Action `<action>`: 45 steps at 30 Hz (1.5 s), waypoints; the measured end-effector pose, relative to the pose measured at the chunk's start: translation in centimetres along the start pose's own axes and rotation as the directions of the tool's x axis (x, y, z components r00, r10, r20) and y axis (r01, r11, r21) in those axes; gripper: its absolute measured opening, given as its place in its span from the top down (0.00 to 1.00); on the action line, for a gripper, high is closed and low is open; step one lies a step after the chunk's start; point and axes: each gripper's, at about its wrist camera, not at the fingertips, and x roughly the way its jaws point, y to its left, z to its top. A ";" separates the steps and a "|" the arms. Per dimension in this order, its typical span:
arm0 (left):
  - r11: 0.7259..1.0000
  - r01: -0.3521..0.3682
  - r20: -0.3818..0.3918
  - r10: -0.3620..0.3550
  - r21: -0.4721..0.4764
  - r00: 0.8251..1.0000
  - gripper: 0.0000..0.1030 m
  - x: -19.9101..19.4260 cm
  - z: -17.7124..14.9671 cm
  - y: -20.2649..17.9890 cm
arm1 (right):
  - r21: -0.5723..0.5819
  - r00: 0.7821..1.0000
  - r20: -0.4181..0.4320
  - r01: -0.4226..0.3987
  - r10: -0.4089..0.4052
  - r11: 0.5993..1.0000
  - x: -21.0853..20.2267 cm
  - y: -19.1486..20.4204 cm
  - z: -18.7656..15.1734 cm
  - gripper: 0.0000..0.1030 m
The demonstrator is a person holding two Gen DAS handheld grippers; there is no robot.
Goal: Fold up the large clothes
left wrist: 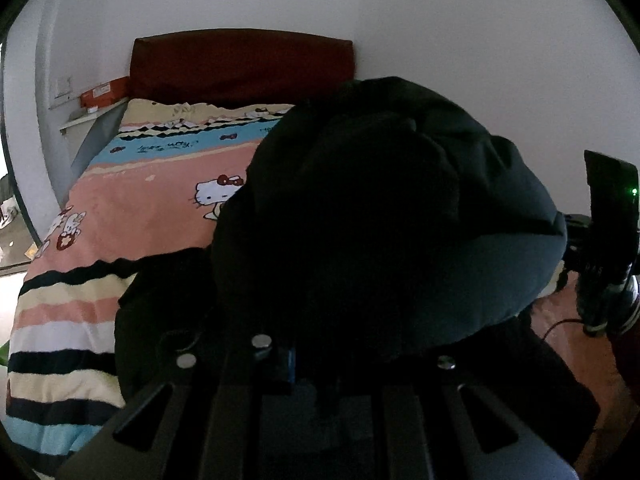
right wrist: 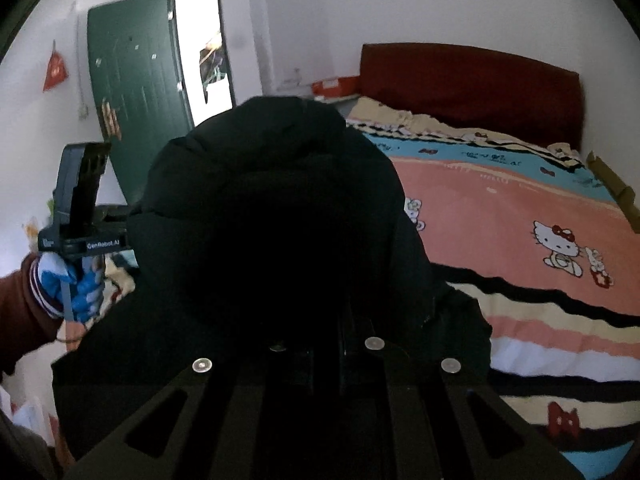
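A black padded jacket (left wrist: 380, 220) fills the middle of the left wrist view, bulging up over the bed. It also fills the right wrist view (right wrist: 272, 220). My left gripper (left wrist: 316, 372) is buried in the jacket's fabric and looks shut on it; its fingertips are hidden. My right gripper (right wrist: 320, 352) is likewise buried in the jacket and looks shut on it. The left gripper's body (right wrist: 80, 208) shows at the left of the right wrist view, held by a gloved hand. The right gripper's body (left wrist: 608, 232) shows at the right edge of the left wrist view.
A bed with a striped pink cartoon-cat blanket (left wrist: 132, 216) lies under the jacket, also in the right wrist view (right wrist: 520, 216). A dark red headboard (left wrist: 240, 64) stands against the white wall. An orange box (left wrist: 104, 94) sits on a shelf. A green door (right wrist: 136, 112) stands open at left.
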 end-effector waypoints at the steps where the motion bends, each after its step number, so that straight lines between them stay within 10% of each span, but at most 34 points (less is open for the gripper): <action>1: 1.000 -0.004 0.005 0.004 0.002 1.000 0.89 -0.4 0.3 -0.1 | -0.013 1.000 -0.011 0.010 -0.011 1.000 -0.2 0.4 0.4 0.92; 17: 0.999 -0.048 0.023 0.048 -0.004 0.999 0.89 -3.2 1.0 -1.5 | 0.090 0.985 -0.137 0.117 -0.104 0.989 -4.4 4.5 3.3 0.92; 32: 0.997 -0.068 -0.087 0.071 0.036 0.994 0.89 0.9 -9.5 -2.8 | 0.087 0.965 -0.222 0.160 -0.137 0.983 -0.3 6.1 -7.6 0.91; 45: 0.992 -0.111 -0.103 0.117 0.057 0.988 0.80 2.5 -10.7 -3.7 | 0.087 0.961 -0.234 0.173 -0.148 0.981 2.9 4.1 -10.5 0.89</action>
